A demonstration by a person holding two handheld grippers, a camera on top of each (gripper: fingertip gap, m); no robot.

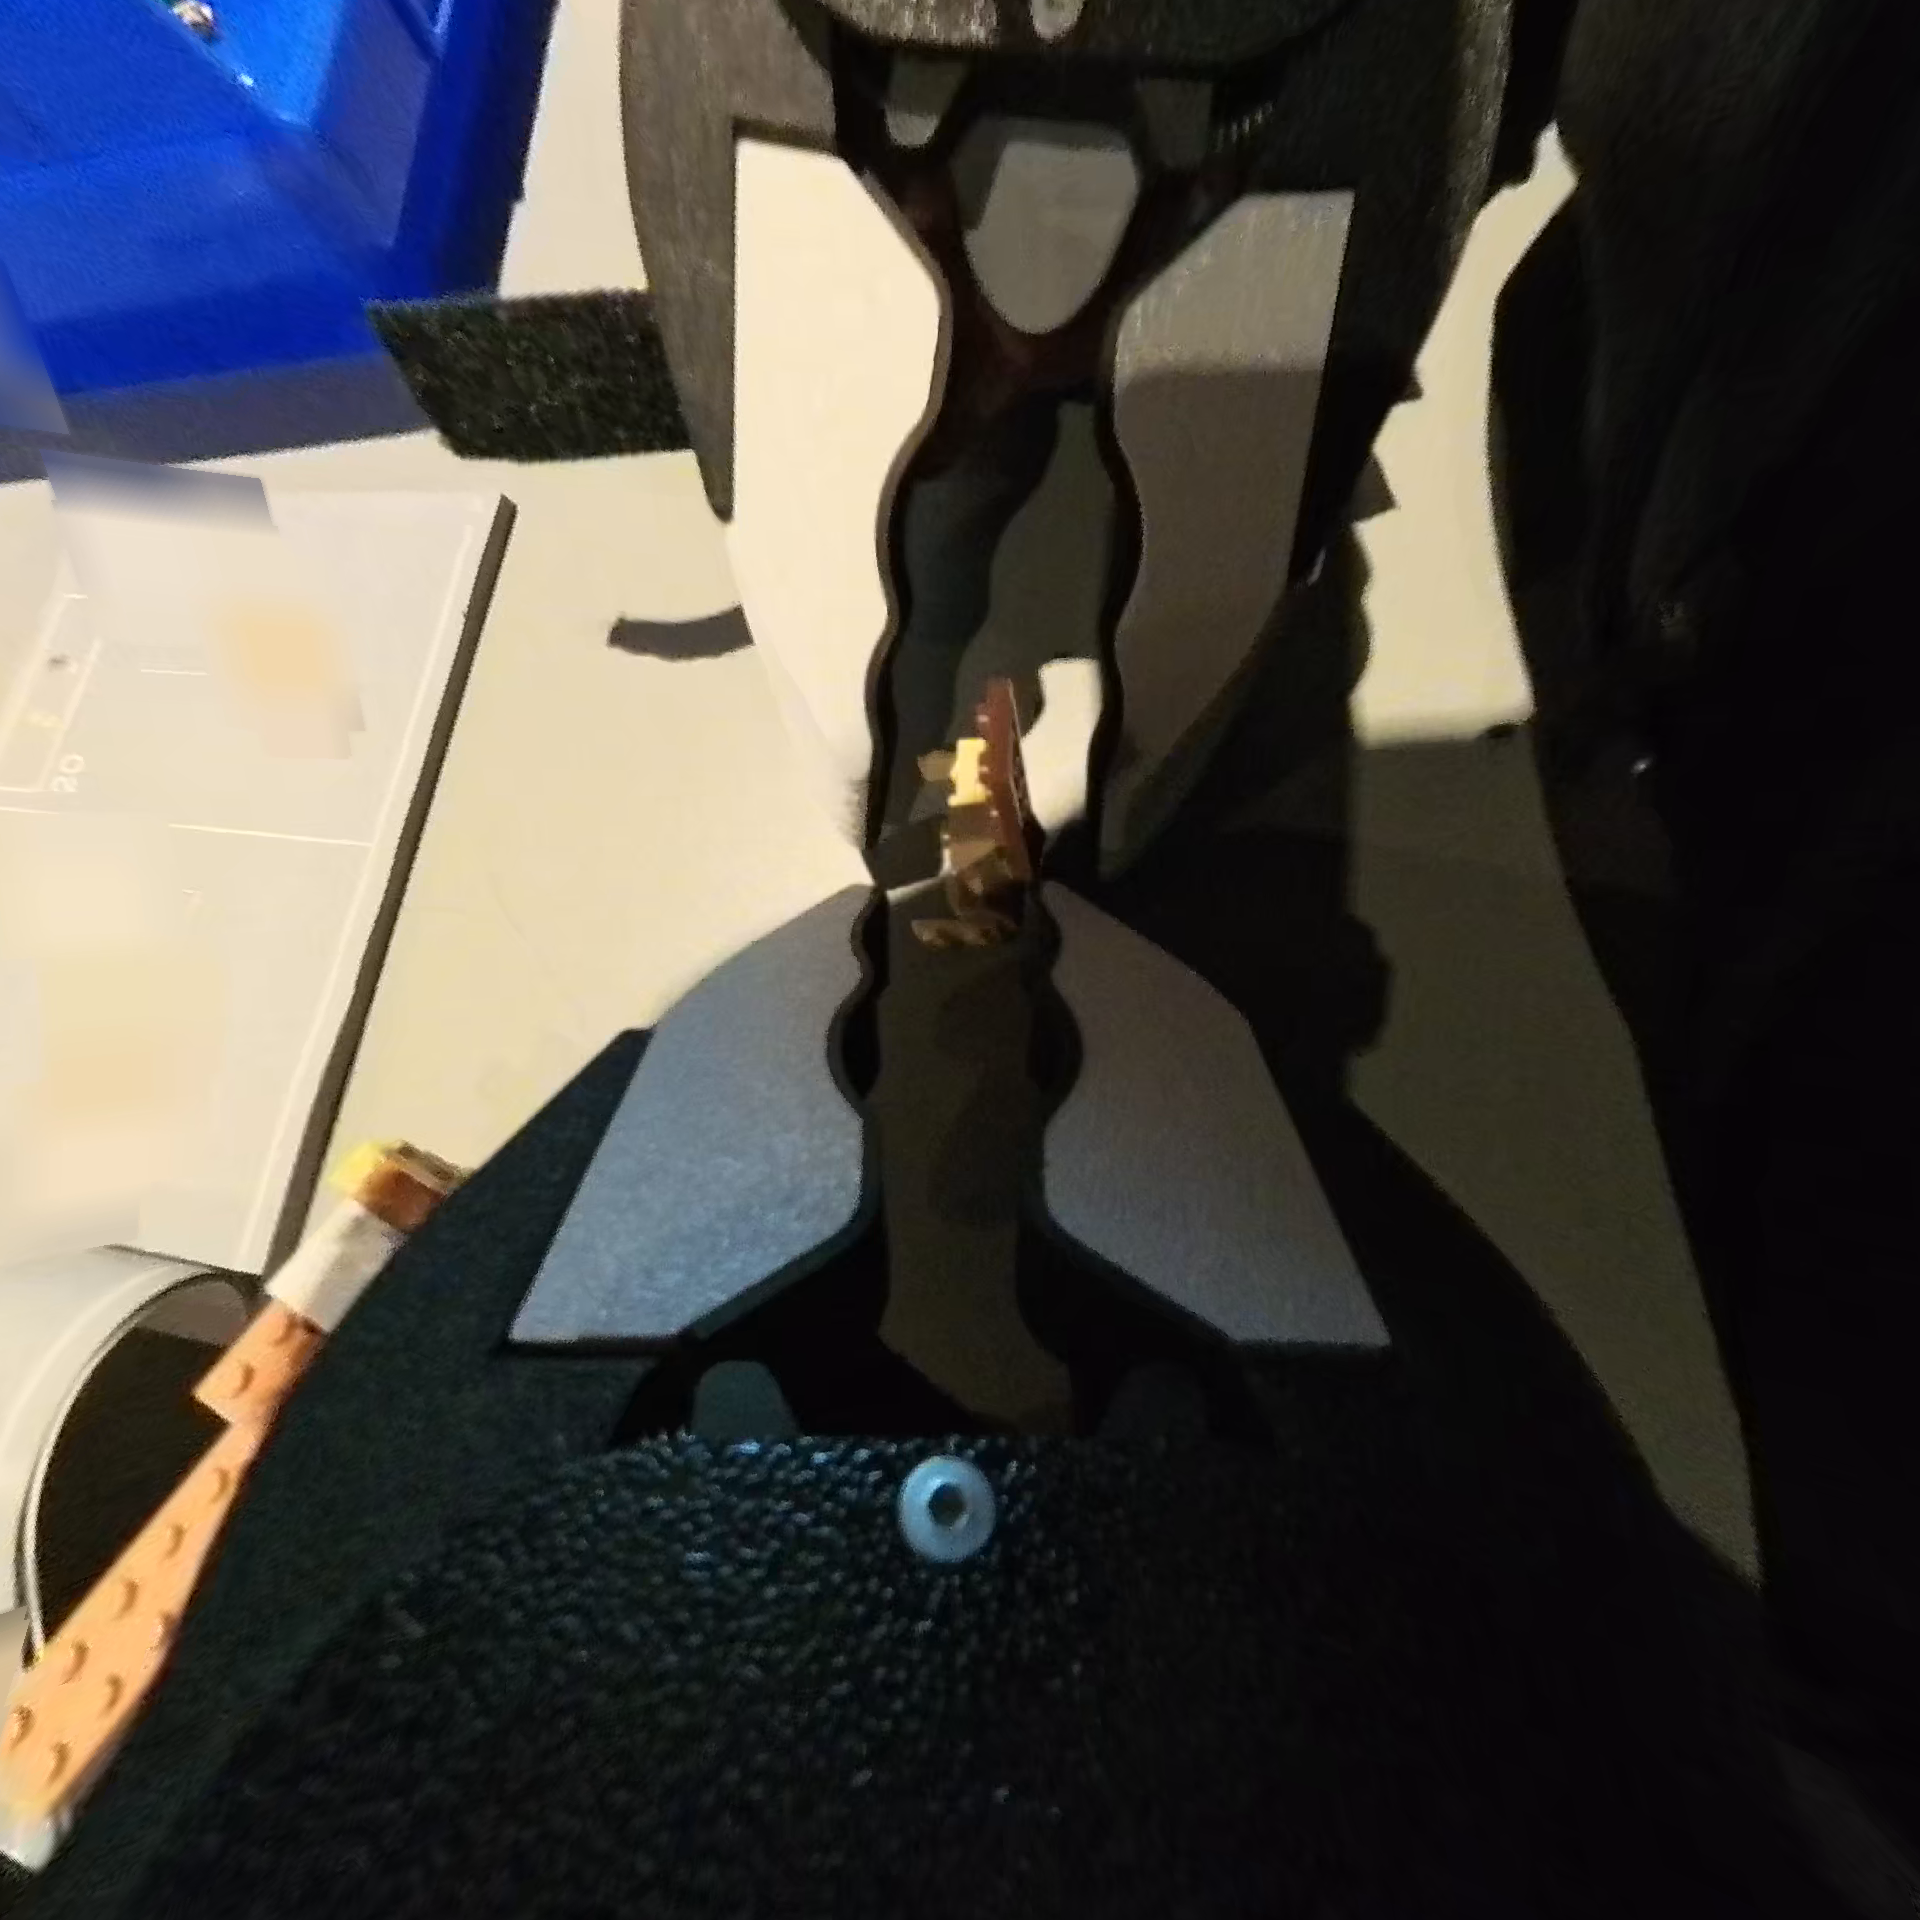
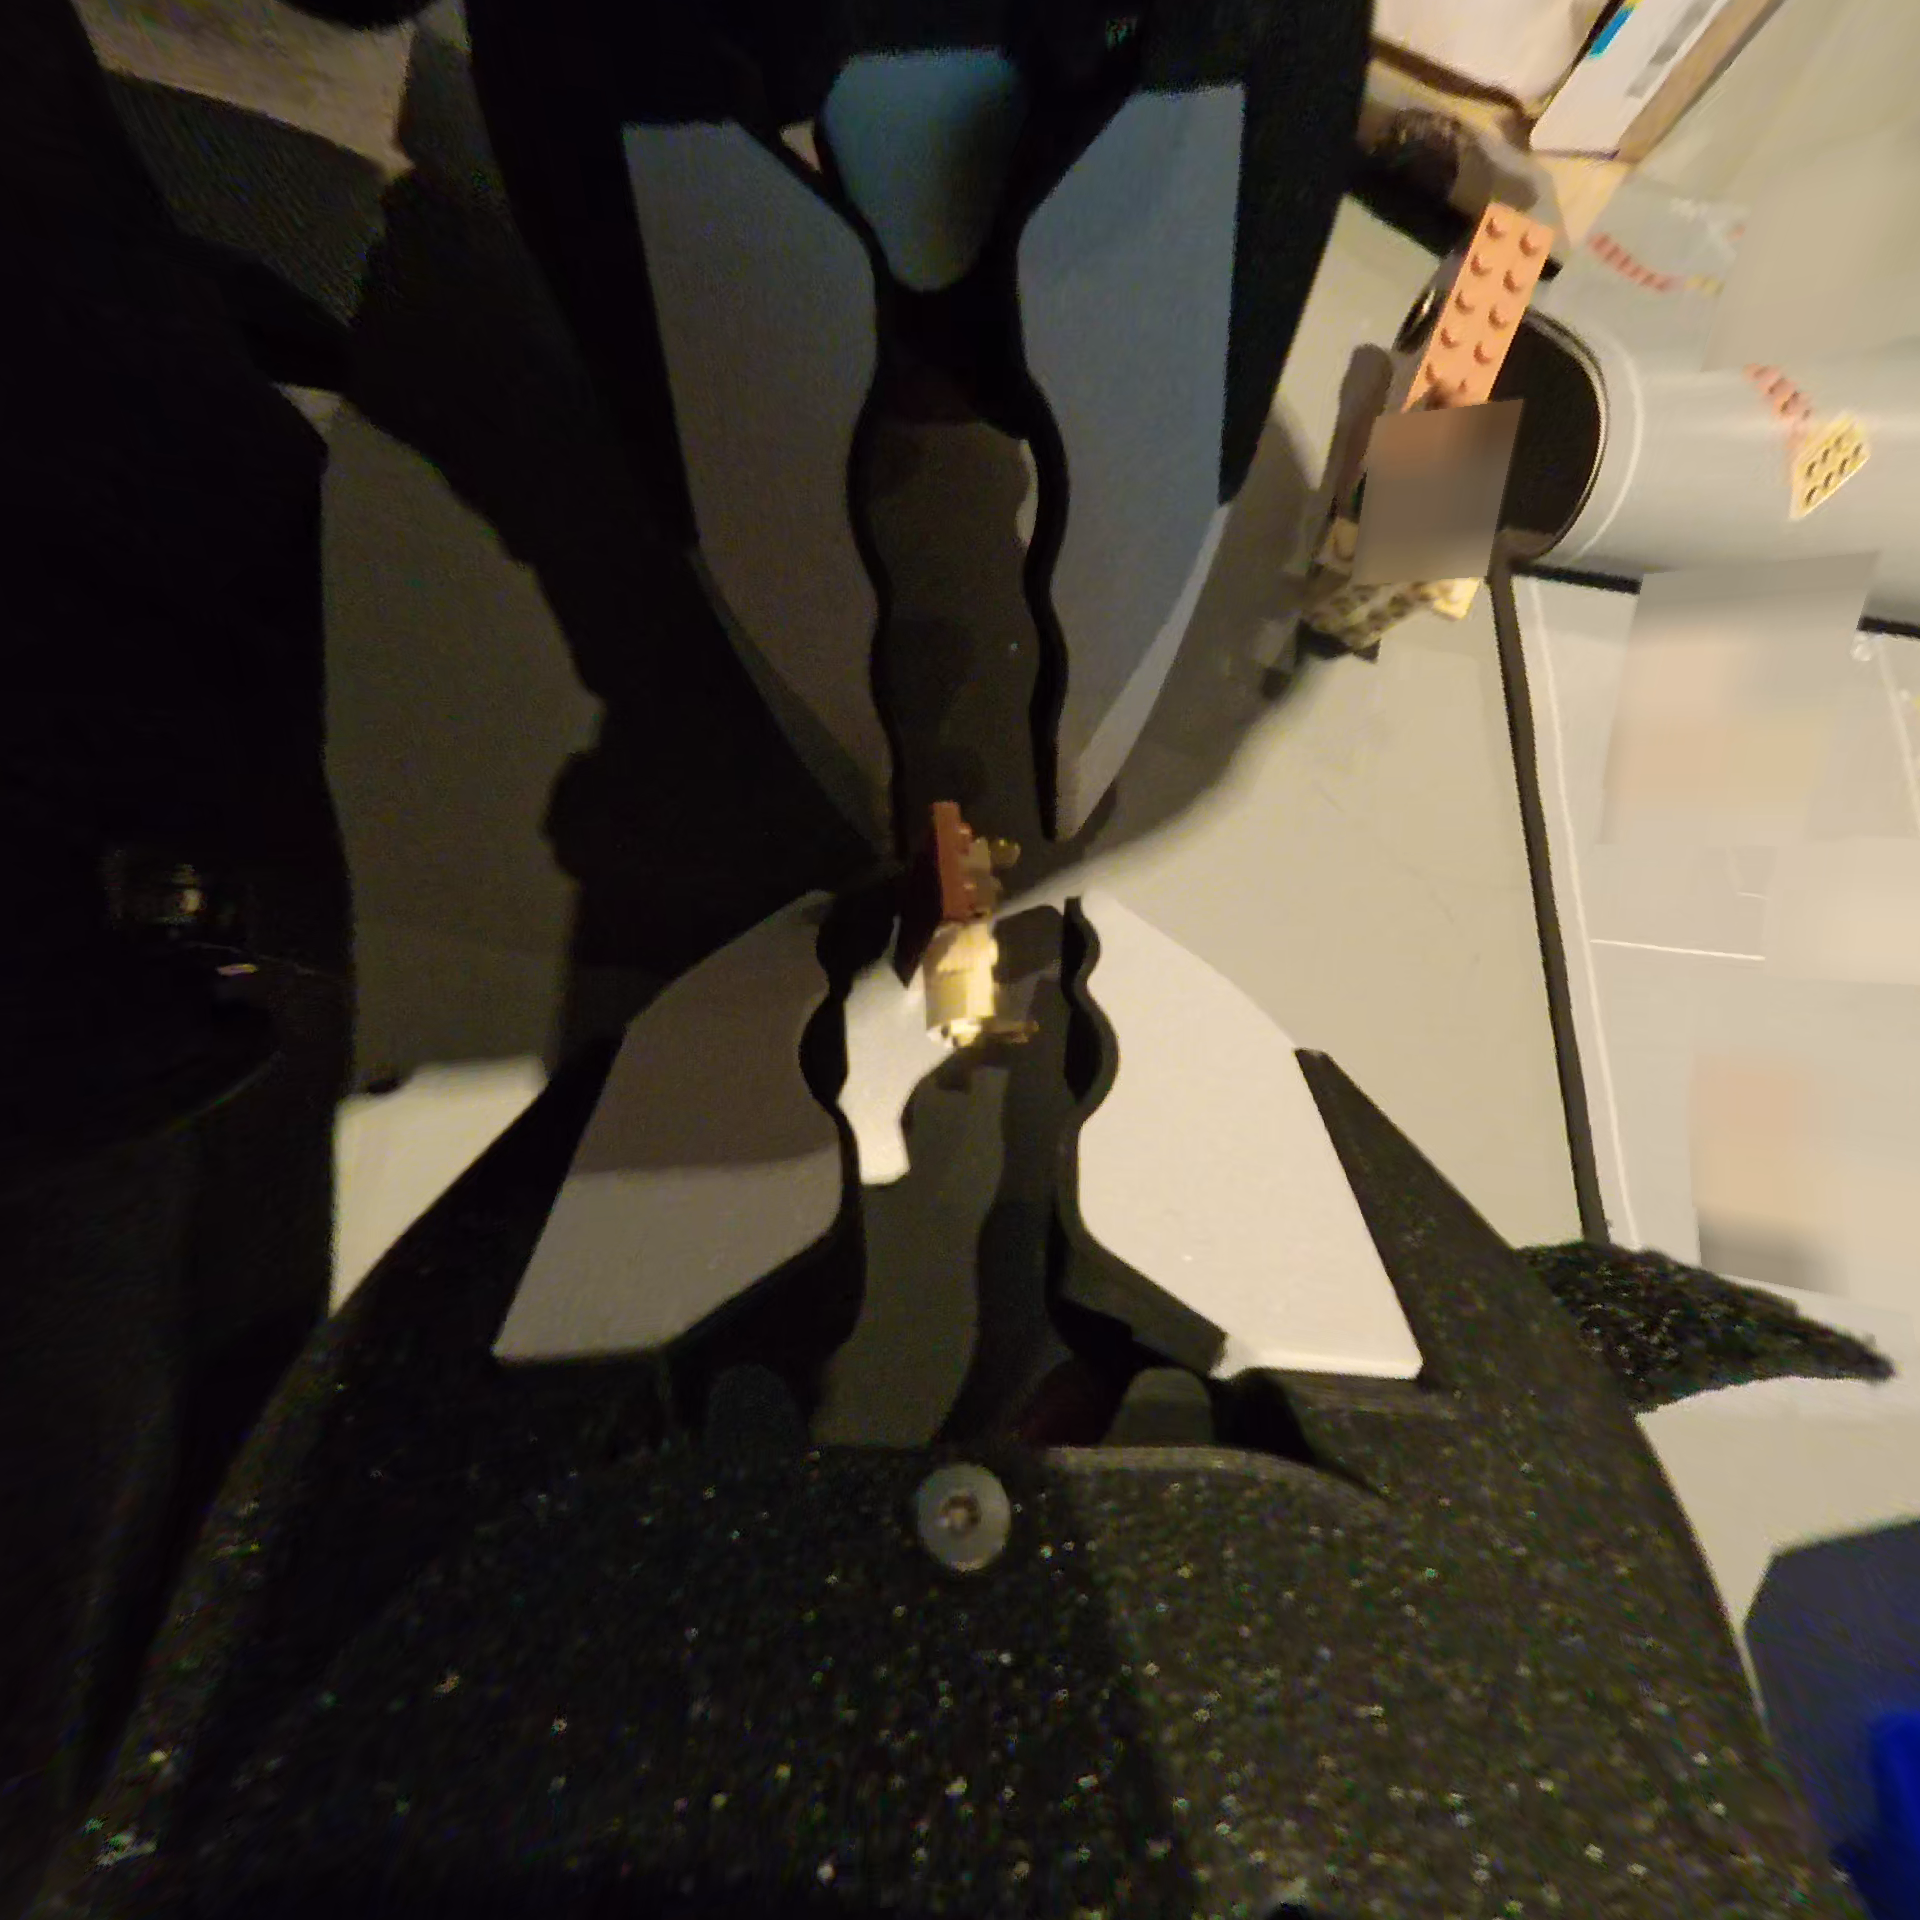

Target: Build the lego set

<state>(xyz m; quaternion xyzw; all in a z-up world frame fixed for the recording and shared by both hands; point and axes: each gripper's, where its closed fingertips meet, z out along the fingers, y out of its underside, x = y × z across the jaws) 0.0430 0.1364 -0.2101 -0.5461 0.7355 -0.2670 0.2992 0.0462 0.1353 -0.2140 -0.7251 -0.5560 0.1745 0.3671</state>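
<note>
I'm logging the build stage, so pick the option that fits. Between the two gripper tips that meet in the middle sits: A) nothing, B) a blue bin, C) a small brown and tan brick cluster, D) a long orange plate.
C: the small brown and tan brick cluster sits where the left gripper and right gripper meet tip to tip.

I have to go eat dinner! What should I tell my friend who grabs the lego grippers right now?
Left gripper: jaws look closed on the small brown-and-tan lego piece.
Right gripper: tip to tip with the left, jaws open around the same piece, with a gap showing beside it.
The long orange plate build lies on the table next to the instruction booklet.
Done: a few small bits are joined.
Left: probably fix the small piece onto the orange build, then carry on.
</note>
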